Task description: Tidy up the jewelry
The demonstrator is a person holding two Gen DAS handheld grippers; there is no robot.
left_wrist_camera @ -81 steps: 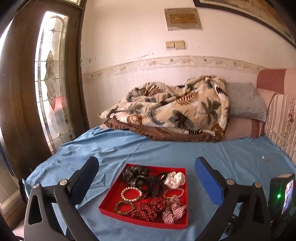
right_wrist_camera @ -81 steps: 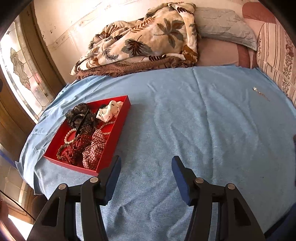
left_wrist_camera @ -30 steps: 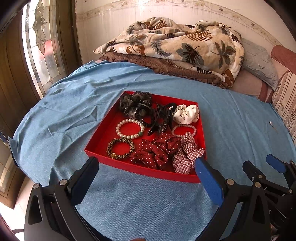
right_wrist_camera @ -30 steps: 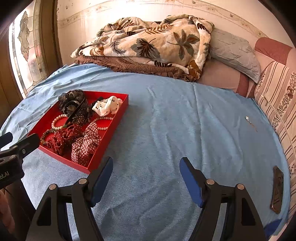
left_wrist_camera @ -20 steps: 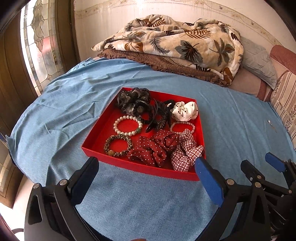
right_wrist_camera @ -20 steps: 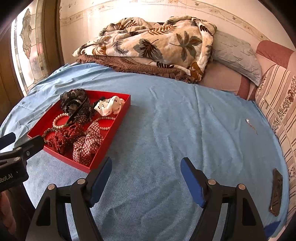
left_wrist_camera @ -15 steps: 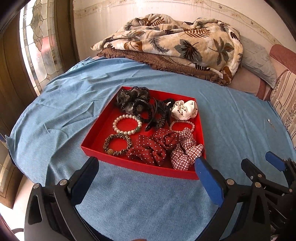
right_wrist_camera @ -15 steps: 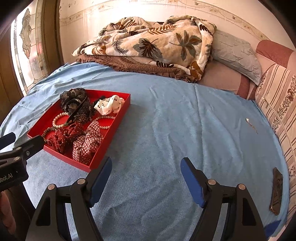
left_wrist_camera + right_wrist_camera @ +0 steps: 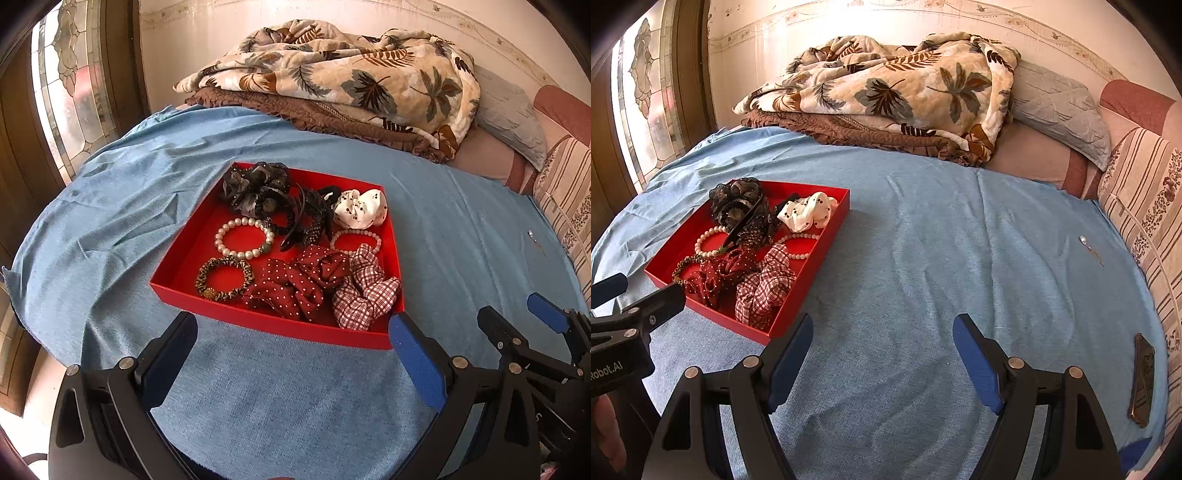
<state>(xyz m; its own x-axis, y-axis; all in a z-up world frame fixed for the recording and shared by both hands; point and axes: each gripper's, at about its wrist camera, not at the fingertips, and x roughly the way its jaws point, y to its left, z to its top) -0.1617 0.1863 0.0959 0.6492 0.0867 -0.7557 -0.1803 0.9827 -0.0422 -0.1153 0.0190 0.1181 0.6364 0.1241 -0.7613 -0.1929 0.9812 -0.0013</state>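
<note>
A red tray lies on the blue cloth and also shows in the right wrist view. It holds a pearl bracelet, a leopard bracelet, a red dotted scrunchie, a checked scrunchie, a white scrunchie, a dark scrunchie, and a black hair clip. My left gripper is open and empty, just in front of the tray. My right gripper is open and empty over bare cloth right of the tray.
A small silver earring lies on the cloth at the far right. A dark flat object lies near the right edge. A leaf-print blanket and a grey pillow are piled at the back. A glass door stands left.
Both grippers tilted down toward the cloth; the left came closer to the tray's front edge. In the last half second, almost nothing moved. Both stayed open.
</note>
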